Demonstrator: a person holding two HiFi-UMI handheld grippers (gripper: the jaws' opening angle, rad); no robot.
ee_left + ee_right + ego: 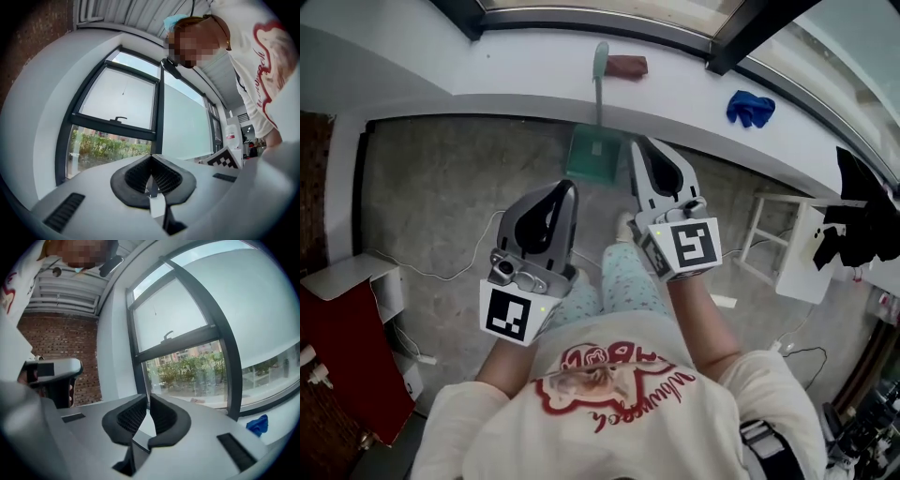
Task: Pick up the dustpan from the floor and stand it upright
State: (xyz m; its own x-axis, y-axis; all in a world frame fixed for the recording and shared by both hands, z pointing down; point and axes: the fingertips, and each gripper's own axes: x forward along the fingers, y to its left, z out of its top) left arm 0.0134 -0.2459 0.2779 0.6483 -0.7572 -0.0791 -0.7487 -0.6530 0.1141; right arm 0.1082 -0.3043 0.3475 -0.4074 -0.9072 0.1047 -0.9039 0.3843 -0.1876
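Note:
A green dustpan [592, 155] stands on the grey floor against the wall under the white sill, its pale handle [600, 73] pointing up past the sill's edge. Neither gripper touches it. In the head view my left gripper [570, 189] is held up in front of the person's body, below and left of the pan. My right gripper [639, 146] is beside the pan's right edge, apart from it. Both point level at the window. The left gripper's [151, 159] pads meet with nothing between them. My right gripper [148, 397] is also shut and empty.
A blue glove [750, 108] and a brown cloth [626, 66] lie on the sill. A white rack [780, 246] stands at the right, a red cabinet [347, 361] at the left. Cables run over the floor. A brick wall [70, 343] flanks the window.

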